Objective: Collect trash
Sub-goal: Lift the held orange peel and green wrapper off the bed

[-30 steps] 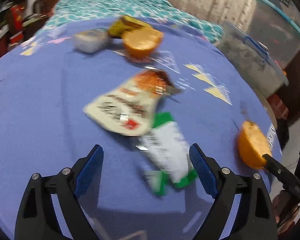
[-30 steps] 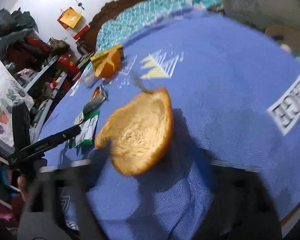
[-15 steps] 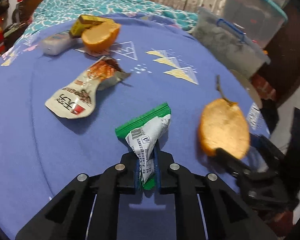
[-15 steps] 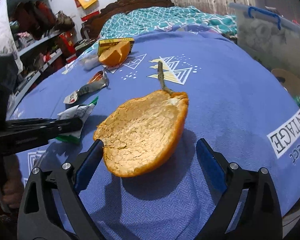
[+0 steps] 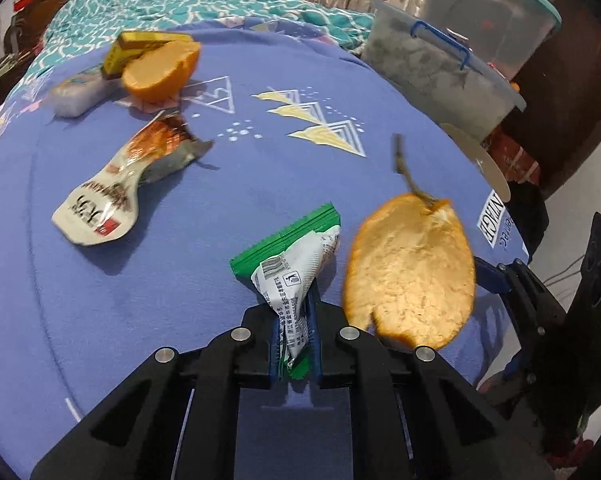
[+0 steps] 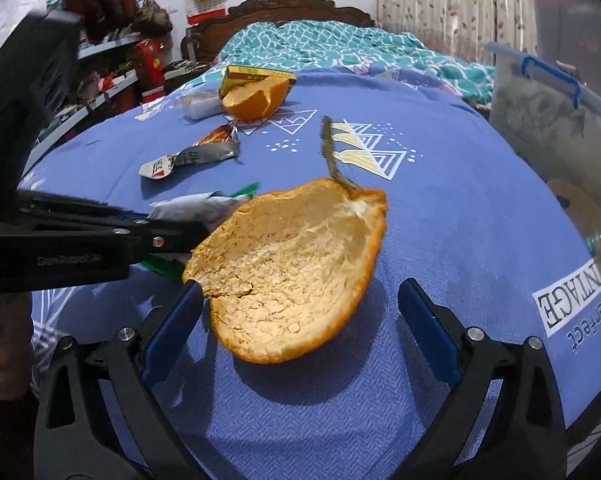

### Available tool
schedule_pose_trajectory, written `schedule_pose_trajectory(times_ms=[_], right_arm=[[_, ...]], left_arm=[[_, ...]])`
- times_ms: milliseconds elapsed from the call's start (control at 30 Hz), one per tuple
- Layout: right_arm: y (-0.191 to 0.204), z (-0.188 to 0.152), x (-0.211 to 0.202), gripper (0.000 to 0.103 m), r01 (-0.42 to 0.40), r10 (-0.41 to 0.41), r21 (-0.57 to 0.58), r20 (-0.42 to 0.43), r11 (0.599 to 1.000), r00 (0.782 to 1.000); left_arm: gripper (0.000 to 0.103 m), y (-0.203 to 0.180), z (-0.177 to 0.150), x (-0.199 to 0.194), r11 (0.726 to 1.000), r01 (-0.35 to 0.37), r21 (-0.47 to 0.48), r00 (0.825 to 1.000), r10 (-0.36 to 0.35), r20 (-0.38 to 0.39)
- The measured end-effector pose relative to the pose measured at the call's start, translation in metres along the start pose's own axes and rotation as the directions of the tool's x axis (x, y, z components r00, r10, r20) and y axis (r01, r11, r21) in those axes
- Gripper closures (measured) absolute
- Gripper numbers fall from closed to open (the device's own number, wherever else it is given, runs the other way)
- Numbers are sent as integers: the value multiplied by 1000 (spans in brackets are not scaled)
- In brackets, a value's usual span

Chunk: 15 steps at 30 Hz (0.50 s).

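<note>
Here the left tool (image 5: 294, 344) was clamped on the green-and-white wrapper (image 5: 296, 268), just left of the big orange peel (image 6: 292, 276) on the blue-covered bench (image 6: 460, 216). The right tool (image 6: 300, 332) stood wide, its fingers (image 6: 172, 328) either side of that peel. Beyond the peel lay a silver snack pouch (image 5: 116, 196) and another orange peel (image 5: 160, 72).

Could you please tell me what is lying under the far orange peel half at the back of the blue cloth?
The far orange peel half leans on a yellow box behind it, atop the blue cloth. Whatever lies beneath it is covered.
</note>
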State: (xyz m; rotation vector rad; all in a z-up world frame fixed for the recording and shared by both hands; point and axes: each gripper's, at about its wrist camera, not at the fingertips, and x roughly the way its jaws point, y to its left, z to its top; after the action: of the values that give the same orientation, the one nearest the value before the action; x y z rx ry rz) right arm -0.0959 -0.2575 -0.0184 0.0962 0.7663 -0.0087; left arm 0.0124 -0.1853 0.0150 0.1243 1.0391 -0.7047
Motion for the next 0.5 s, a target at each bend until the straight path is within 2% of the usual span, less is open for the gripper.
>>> schedule_pose_trajectory(times_ms=[200,233,267,300,367,467,500], right_arm=[[0,-5,4,6,20,-20,-30,-9,999,1000],[-2,-5,4,17,12,-12,-23,-9,1000,1000],[-5,-5,5,34,-22,21,-17,-17,1000,1000],[-6,-5,5,39,-66,66,-13,-26,998,997],[-8,-4,-3,60,-68,68,-12,3,998,998],[-21,-1,-11,78,-74,74,31,23,997,997],[-29,-1,-12,80,-82,80,64,29,995,996]], left_arm=[[93,-18,5,2,998,7,58,1000,-7,-2],[93,-20,7,2,998,12,61,1000,-12,-1],[93,-22,8,2,998,18,64,1000,-18,-2],[93,-24,10,2,998,20,68,1000,-20,-4],[93,-28,14,5,997,0,77,1000,1,-5],[93,-25,24,11,999,15,50,1000,-13,-25],[93,-24,27,13,999,27,37,999,-26,-32]])
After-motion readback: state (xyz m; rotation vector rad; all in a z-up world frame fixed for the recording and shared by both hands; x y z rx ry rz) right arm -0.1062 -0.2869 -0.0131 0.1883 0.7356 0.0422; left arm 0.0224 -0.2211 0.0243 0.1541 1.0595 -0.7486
